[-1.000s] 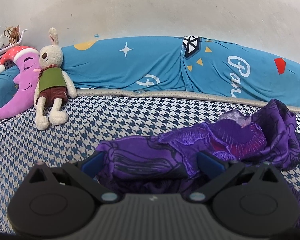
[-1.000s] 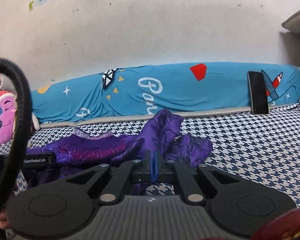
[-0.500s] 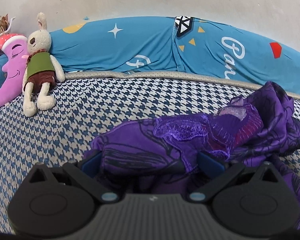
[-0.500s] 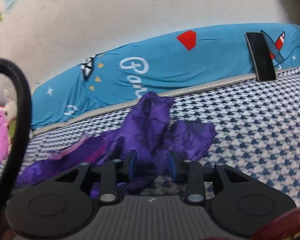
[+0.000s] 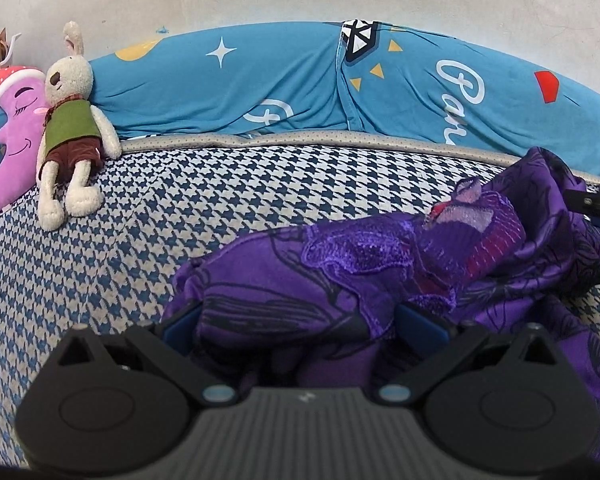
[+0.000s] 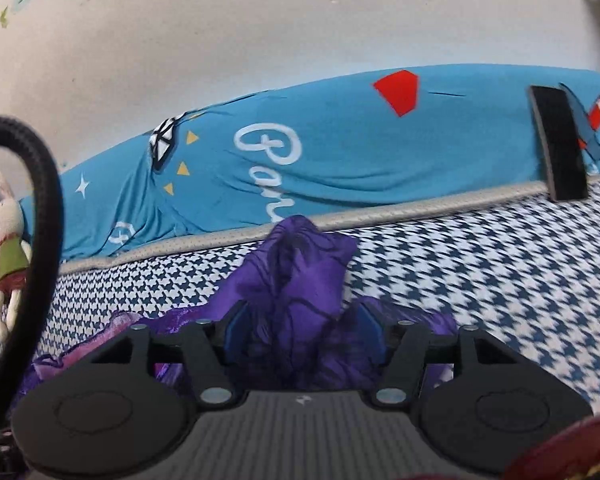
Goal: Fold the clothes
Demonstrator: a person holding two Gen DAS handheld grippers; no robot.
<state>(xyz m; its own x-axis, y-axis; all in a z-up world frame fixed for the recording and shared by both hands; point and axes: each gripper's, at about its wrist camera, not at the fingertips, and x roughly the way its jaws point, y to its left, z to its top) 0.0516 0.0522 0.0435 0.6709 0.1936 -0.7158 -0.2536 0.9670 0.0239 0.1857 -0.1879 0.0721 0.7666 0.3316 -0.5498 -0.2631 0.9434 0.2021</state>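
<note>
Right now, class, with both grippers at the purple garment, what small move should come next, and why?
Probably close the right gripper on the purple garment: its fingers stand open around a raised fold, while the left gripper also straddles bunched cloth, so nothing is held yet.

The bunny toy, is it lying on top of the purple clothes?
No, the bunny toy leans against the blue bolster, apart from the purple garment.

Glossy satiny purple garment [image 5: 380, 264], woven houndstooth bedcover [image 5: 220, 208], plush rabbit [image 5: 70, 120]
</note>
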